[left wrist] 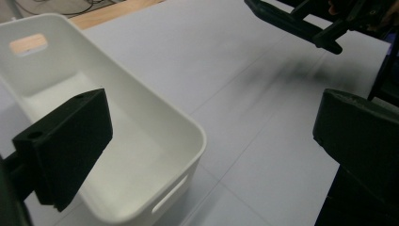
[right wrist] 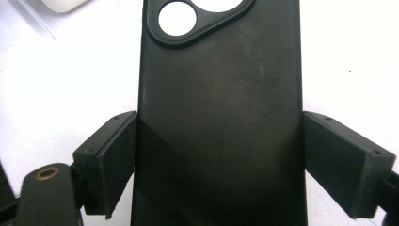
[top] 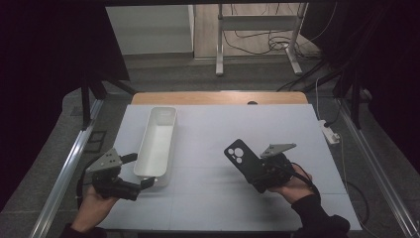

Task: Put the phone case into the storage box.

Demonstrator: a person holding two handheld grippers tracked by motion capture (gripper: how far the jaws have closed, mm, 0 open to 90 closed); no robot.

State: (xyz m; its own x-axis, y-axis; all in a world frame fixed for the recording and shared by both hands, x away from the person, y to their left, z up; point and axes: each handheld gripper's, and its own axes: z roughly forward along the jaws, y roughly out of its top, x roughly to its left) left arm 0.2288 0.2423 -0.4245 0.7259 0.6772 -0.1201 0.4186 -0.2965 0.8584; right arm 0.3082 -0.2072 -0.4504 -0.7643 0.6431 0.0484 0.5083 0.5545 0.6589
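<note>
White plastic, long and narrow with rounded corners and slot handles at its ends, the open bin point(top: 157, 142) lies left of centre in the high view, empty and lengthwise on the pale grey table point(top: 218, 198), which leaves its mouth free to take something dropped in from above. At the lower left of that view the left tool point(top: 139, 171) sits at the bin's near end; the left gripper view shows its black jaws spread wide with nothing between them, one jaw over the bin's interior and the other out over bare table, so it is released and probably standing by to steady the container. Right of centre in the high view, the black rubbery phone case with a rounded camera cut-out point(top: 241, 158) is raised off the table and tilted toward the bin. The right tool point(top: 255, 173) is clenched across the case's width; the right gripper view shows both pads pressed to its long edges, a hold that keeps the flat shell from swinging. Judging by that tilt, the case is likely bound for the bin.
</note>
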